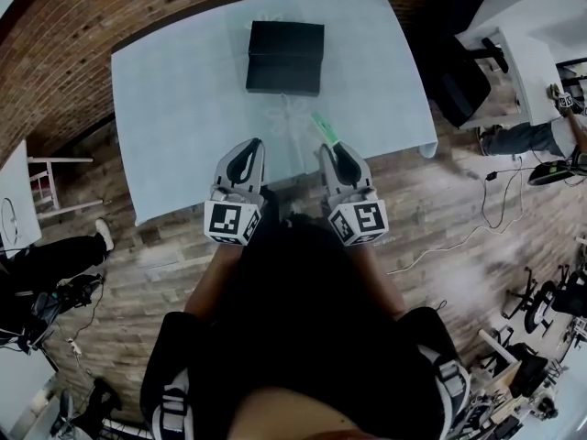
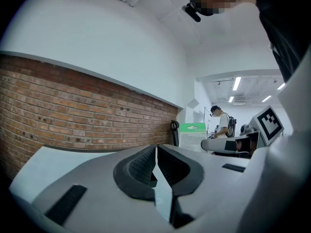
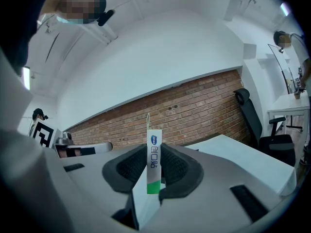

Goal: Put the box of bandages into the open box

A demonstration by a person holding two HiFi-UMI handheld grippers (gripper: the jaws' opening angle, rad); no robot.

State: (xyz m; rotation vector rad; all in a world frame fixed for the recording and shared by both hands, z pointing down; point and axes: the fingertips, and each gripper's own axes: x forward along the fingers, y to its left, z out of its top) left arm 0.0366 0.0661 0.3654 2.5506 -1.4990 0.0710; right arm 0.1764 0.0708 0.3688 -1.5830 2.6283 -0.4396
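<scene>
The black open box [image 1: 285,57] sits at the far middle of the pale blue table [image 1: 174,126]. My right gripper [image 1: 328,149] hovers over the table's near edge, shut on the box of bandages [image 1: 325,126]. This slim white and green carton stands upright between the pads in the right gripper view [image 3: 154,164], sticking up past the fingertips. My left gripper [image 1: 248,145] is level with it to the left, its pads closed together with nothing between them [image 2: 156,152]. Both grippers are well short of the black box.
A brick wall [image 1: 64,35] runs behind the table. A black office chair [image 1: 454,81] and a white desk [image 1: 527,53] stand to the right, with a person's legs [image 1: 523,137] and cables on the wooden floor. A small white table [image 1: 23,195] is at left.
</scene>
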